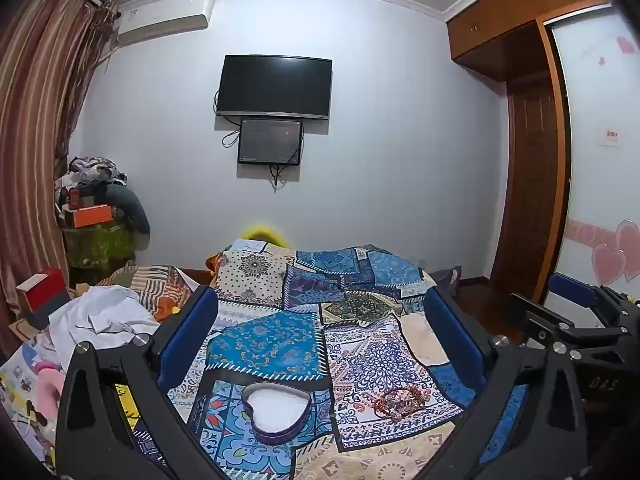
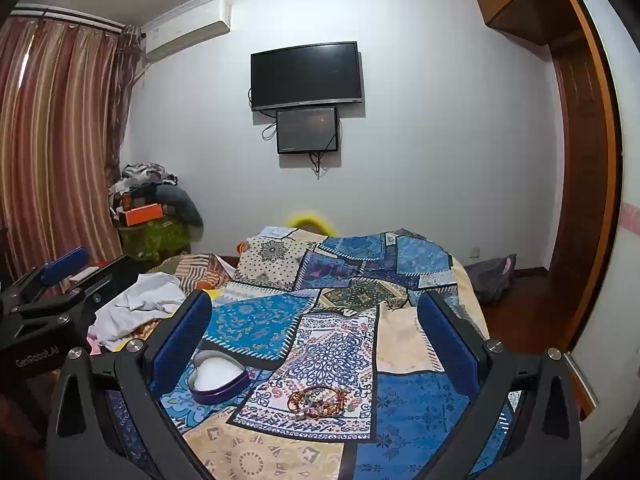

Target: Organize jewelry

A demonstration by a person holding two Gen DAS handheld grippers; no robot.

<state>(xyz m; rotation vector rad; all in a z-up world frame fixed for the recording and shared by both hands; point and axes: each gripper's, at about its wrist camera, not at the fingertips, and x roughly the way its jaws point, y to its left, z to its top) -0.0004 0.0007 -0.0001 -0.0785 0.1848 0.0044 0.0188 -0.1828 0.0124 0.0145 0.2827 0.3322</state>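
**Both grippers wide over the bed**

The left gripper [image 1: 320,328] and right gripper [image 2: 316,332] gape empty above the quilt [image 2: 412,408]. The heart tin [image 1: 276,410] lies open on it, with the jewelry [image 2: 316,400] heaped just right of the tin, apart.

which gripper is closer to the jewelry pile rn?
Right. The right gripper has the jewelry pile centred ahead; for the left gripper it lies off right, with the heart-shaped box centred.
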